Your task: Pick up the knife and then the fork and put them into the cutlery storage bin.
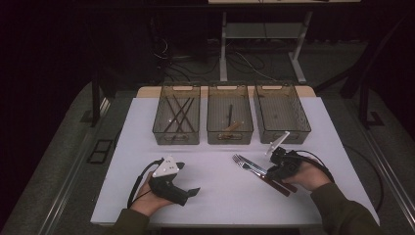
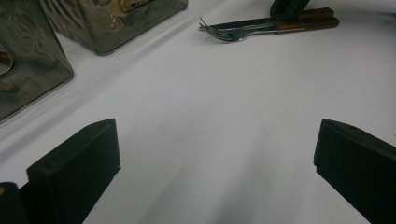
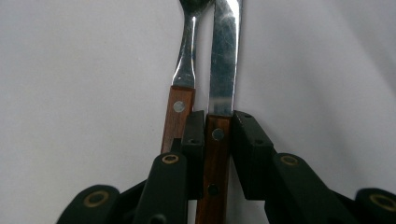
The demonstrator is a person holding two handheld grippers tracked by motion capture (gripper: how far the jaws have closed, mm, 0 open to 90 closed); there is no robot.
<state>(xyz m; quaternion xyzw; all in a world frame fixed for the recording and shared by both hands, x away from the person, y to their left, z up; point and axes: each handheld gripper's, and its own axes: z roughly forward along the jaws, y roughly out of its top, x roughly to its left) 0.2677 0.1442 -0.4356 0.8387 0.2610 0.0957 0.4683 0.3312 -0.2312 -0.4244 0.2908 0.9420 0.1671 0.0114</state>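
Note:
A knife (image 3: 223, 56) with a wooden handle lies on the white table, and my right gripper (image 3: 217, 126) is shut on that handle. A fork (image 3: 180, 100) with a matching wooden handle lies right beside it, outside the jaws. In the high view the fork (image 1: 240, 160) and the knife point up-left from the right gripper (image 1: 275, 172) at the table's right. My left gripper (image 1: 188, 178) rests at the front left, open with nothing between its jaws. In the left gripper view its open jaws (image 2: 215, 135) face the fork (image 2: 224, 32) farther off.
Three translucent bins stand in a row at the back: the left bin (image 1: 161, 128) holds several dark sticks, the middle bin (image 1: 210, 128) holds a dark utensil and a wooden piece, the right bin (image 1: 303, 125) looks bare. The white tabletop (image 1: 220, 196) ends near the front.

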